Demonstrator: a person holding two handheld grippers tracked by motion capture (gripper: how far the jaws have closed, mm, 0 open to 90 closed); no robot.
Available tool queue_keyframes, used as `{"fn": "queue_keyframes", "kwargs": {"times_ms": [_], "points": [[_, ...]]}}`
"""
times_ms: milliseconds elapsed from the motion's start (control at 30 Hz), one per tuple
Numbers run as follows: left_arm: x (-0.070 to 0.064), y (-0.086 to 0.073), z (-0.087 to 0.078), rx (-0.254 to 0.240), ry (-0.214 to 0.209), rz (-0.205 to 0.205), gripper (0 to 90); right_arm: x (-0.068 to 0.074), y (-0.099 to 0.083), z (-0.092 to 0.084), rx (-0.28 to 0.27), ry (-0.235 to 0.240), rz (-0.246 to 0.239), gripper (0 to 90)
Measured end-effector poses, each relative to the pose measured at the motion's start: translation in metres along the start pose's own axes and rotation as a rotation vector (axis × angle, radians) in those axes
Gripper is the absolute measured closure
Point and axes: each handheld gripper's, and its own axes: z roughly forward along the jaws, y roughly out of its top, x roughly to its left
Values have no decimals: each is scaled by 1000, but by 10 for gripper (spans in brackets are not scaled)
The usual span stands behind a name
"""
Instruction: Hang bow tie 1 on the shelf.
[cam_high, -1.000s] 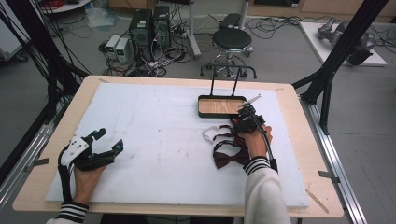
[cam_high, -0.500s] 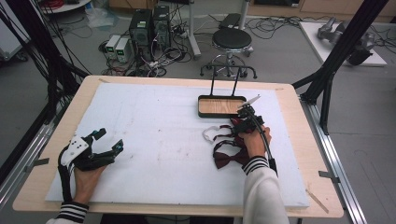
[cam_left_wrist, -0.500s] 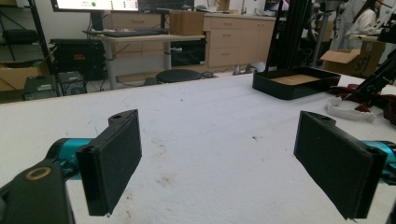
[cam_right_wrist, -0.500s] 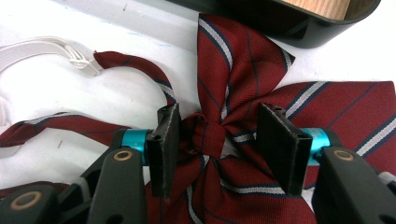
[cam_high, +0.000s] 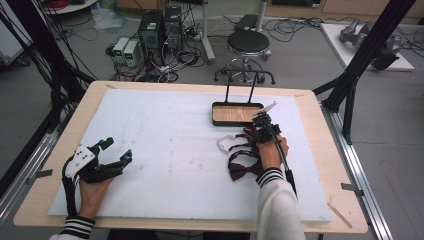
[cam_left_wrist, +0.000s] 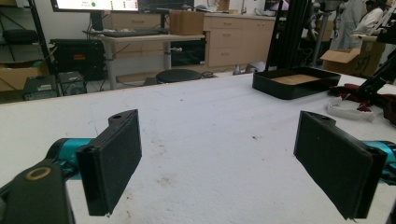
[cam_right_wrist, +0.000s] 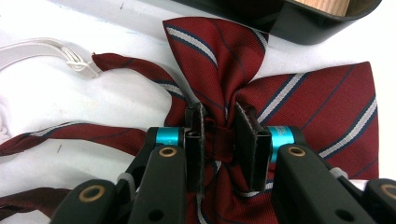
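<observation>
A dark red bow tie (cam_right_wrist: 327, 102) with white and navy stripes lies on the white mat just in front of a black tray (cam_right_wrist: 299, 23). My right gripper (cam_right_wrist: 219, 116) is shut on its centre knot, the jaws having just closed on it. From above, the right gripper (cam_high: 257, 131) points toward the tray (cam_high: 235, 114). A second dark red bow tie (cam_high: 243, 171) lies by the right wrist. A white elastic strap (cam_high: 227, 142) curls to their left. At the near left of the mat my left gripper (cam_high: 118, 149) rests open, and nothing is between its pads (cam_left_wrist: 112, 163).
The tray has a wooden floor and a tall wire handle (cam_high: 240, 85) at its back. The white mat (cam_high: 165, 130) covers most of the wooden table. A stool (cam_high: 248, 42) and computer boxes (cam_high: 160, 27) stand on the floor beyond the far edge.
</observation>
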Motion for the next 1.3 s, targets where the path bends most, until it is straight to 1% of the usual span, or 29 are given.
{"fn": "queue_keyframes", "kwargs": {"times_ms": [133, 267, 300, 467, 567, 600, 667, 800, 833, 867, 1000, 1033, 1067, 1100, 1133, 1200, 1233, 1267, 1300], "points": [[0, 0, 0, -1, 0, 0, 154, -1, -1, 0, -3, 7, 28, 755], [0, 0, 0, 0, 0, 0, 154, -1, -1, -1, -3, 10, 26, 755], [0, 0, 0, -1, 0, -1, 154, -2, -1, 0, -8, 12, 19, 755], [0, 0, 0, 0, 0, -1, 154, -4, -2, -1, -15, 26, 29, 755], [0, 0, 0, 0, 0, -1, 154, -5, -2, -2, -25, 35, 39, 756], [0, 0, 0, 2, -1, -1, 154, -5, -3, -3, -36, 38, 43, 755], [0, 0, 0, 0, 0, -1, 155, -5, -3, -5, -47, 35, 36, 755], [0, 0, 0, 1, 0, 0, 155, -5, -3, -12, -98, 35, 32, 755], [0, 0, 0, 1, 0, 0, 155, -5, -3, -12, -98, 35, 32, 755], [0, 0, 0, 1, 0, 0, 155, -5, -4, -14, -141, 47, 30, 755], [0, 0, 0, 1, 1, 0, 155, -7, -6, -19, -196, 53, 38, 755], [0, 0, 0, 1, 0, 0, 155, -7, -6, -19, -196, 53, 38, 755], [0, 0, 0, 1, 1, 0, 155, -8, -8, -22, -229, 53, 40, 755], [0, 0, 0, 1, 1, 0, 155, -8, -8, -22, -229, 53, 40, 755], [0, 0, 0, 2, -1, 1, 155, -8, -9, -26, -266, 56, 43, 755], [0, 0, 0, 1, 1, 1, 155, -9, -9, -30, -295, 54, 38, 755], [0, 0, 0, 1, 1, 1, 155, -9, -9, -30, -295, 54, 38, 755], [0, 0, 0, 1, 2, 0, 155, -8, -10, -34, -323, 50, 36, 755], [0, 0, 0, 1, 2, 0, 155, -9, -10, -35, -335, 57, 30, 755]]}}
